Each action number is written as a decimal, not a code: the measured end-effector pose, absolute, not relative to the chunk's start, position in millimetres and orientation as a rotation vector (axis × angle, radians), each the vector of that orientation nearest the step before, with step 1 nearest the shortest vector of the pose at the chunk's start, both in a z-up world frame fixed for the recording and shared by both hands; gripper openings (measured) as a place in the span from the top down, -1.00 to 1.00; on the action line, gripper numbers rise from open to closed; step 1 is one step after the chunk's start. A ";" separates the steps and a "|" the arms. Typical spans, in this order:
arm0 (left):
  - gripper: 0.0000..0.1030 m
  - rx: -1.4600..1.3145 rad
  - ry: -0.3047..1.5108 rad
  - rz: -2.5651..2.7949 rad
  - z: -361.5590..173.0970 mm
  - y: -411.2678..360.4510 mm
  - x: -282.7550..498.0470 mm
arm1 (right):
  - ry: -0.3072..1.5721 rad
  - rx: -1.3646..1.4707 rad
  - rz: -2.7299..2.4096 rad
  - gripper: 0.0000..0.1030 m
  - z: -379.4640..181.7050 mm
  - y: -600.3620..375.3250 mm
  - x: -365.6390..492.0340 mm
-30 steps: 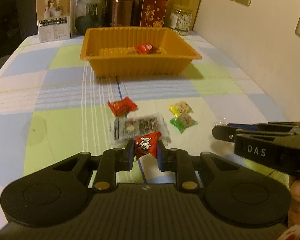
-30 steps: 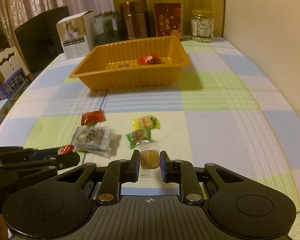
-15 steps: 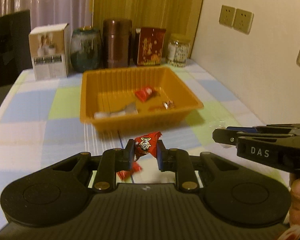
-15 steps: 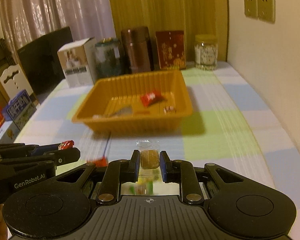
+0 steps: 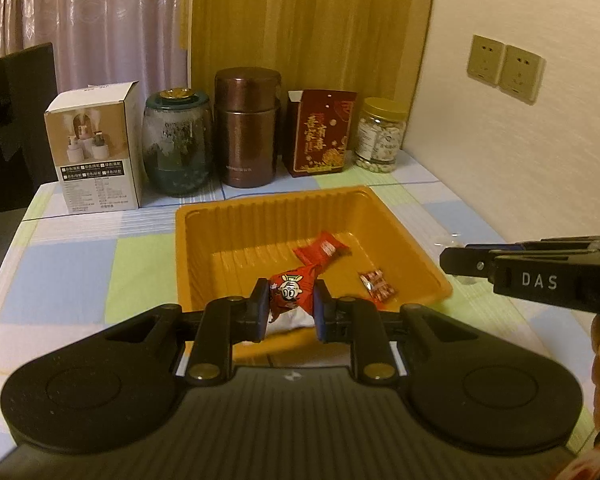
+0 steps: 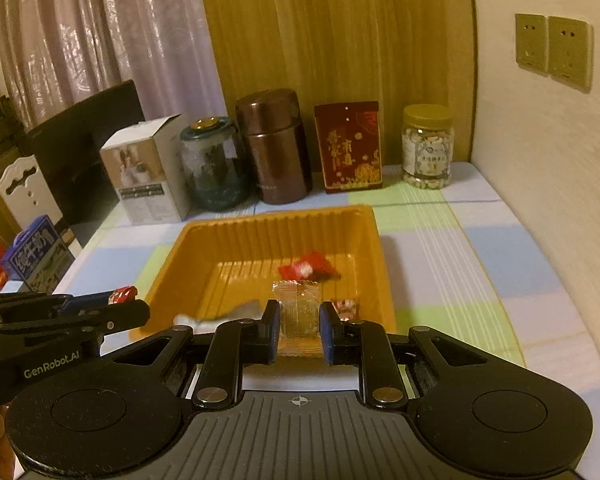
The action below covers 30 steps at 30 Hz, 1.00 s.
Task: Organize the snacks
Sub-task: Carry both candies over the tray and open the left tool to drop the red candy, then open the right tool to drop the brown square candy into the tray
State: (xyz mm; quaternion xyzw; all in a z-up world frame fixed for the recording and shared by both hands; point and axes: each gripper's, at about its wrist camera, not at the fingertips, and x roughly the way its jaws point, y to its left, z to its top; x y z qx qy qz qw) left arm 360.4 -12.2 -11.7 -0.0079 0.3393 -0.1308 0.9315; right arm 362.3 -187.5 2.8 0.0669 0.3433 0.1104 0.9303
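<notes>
A red wrapped candy [image 5: 290,290] is clamped in the left claw [image 5: 288,308], held above the near edge of the orange tray [image 5: 228,216] on the counter [image 5: 72,264]. A clear-wrapped brown sweet [image 6: 299,312] is gripped by the right claw [image 6: 299,330], likewise over the tray. Two red snacks [image 5: 320,249] are seen lying inside the tray.

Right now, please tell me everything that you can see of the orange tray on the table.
The orange tray is a shallow rectangular dish of thin, glossy plastic with ribbed walls and a flat rolled rim. It sits flat on the checked tablecloth, in front of a row of jars and boxes. Inside lie a red candy, a small red-and-white packet and a pale wrapper. Neither gripper touches it.
</notes>
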 end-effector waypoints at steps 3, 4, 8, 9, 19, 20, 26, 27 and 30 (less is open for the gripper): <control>0.62 -0.020 0.701 -0.269 -13.1 -10.9 377.1 | 0.720 0.157 0.227 0.59 -0.5 -187.7 382.8; 0.62 -0.022 0.707 -0.273 -14.2 -10.8 383.0 | 0.725 0.172 0.229 0.59 -2.0 -188.6 387.6; 0.62 -0.010 0.721 -0.279 -20.5 -12.5 398.5 | 0.744 0.195 0.232 0.59 -6.3 -186.0 405.6; 0.62 -0.009 0.725 -0.280 -22.6 -12.8 401.6 | 0.746 0.197 0.233 0.59 -7.0 -185.4 408.7; 0.40 -0.017 0.748 -0.256 -34.6 -9.7 424.3 | 0.765 0.236 0.228 0.59 -16.5 -187.4 422.4; 0.39 -0.022 0.748 -0.253 -34.9 -7.8 424.7 | 0.766 0.238 0.227 0.59 -17.3 -188.5 422.1; 0.39 -0.028 0.758 -0.246 -36.6 -2.0 421.5 | 0.778 0.252 0.219 0.59 -22.3 -193.3 424.1; 0.39 -0.024 0.759 -0.248 -36.9 -2.4 420.8 | 0.778 0.252 0.219 0.59 -22.7 -193.6 424.3; 0.39 -0.015 0.758 -0.254 -37.1 -4.3 419.2 | 0.779 0.254 0.220 0.59 -22.7 -192.9 425.3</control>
